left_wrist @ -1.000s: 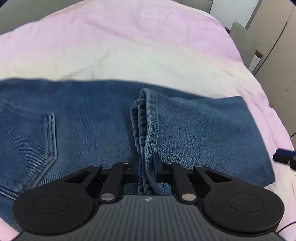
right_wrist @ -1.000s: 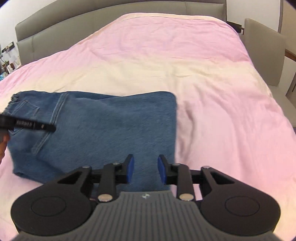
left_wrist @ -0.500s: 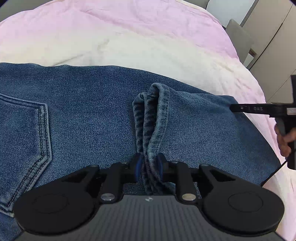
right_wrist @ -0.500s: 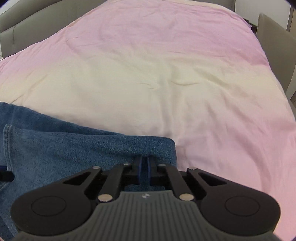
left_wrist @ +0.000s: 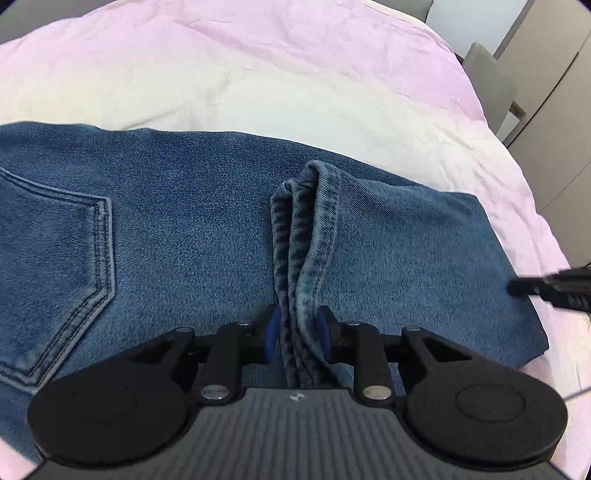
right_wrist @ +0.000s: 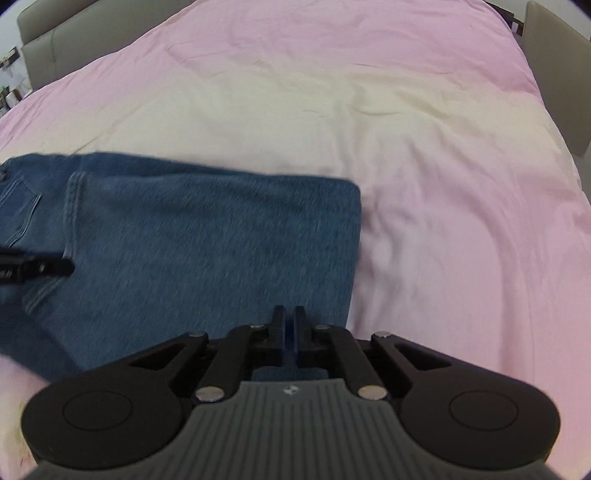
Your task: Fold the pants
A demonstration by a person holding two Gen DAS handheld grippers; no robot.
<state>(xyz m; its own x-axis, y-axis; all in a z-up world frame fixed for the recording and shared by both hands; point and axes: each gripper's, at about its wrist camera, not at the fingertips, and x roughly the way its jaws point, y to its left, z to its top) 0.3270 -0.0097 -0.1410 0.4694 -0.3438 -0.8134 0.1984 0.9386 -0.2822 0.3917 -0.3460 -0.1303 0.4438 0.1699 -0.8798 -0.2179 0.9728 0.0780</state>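
At 6 o'clock in the left wrist view, the left gripper [left_wrist: 297,334] is clenched on a bunched ridge of hem layers of the jeans [left_wrist: 184,240]; the blue pads [left_wrist: 271,334] press the denim from both sides. The pinched ridge runs toward 12 o'clock. A stitched back pocket [left_wrist: 55,258] lies at 9 o'clock. The tip of the right gripper [left_wrist: 550,288] enters at 3 o'clock, over the jeans' right edge.

In the right wrist view, the right gripper [right_wrist: 289,332] sits at 6 o'clock with its fingers drawn almost together. No fabric is visible between them; the view is motion-blurred. The folded jeans [right_wrist: 207,240] lie flat from 6 to 9 o'clock on the pink-and-cream duvet [right_wrist: 406,147]. A grey headboard [right_wrist: 92,29] stands at 11 o'clock.
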